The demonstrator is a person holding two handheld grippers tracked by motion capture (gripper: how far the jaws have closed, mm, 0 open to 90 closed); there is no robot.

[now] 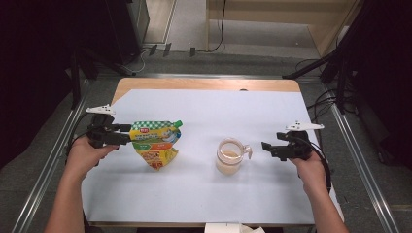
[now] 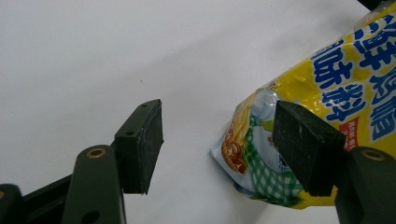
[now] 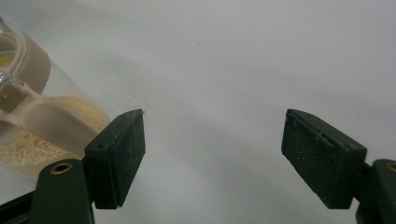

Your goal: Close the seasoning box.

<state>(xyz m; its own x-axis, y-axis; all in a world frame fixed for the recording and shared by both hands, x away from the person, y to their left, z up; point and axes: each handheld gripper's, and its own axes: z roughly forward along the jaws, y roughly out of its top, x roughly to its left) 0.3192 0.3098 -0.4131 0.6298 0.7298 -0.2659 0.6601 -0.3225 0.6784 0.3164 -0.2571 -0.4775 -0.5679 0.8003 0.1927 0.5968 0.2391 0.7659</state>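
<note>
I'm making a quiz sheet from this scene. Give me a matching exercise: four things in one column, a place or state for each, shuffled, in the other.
Things:
1. seasoning pouch
2. clear jar
3. left gripper
4. right gripper

Places or states:
A. open, beside the jar's handle, touching nothing
B. holds pale granules, lid open
C. yellow, green spout cap, on the sheet's left half
D. open, at the pouch's edge, pads not pressing it

Pairs: 1-C, 2-B, 3-D, 4-A
</note>
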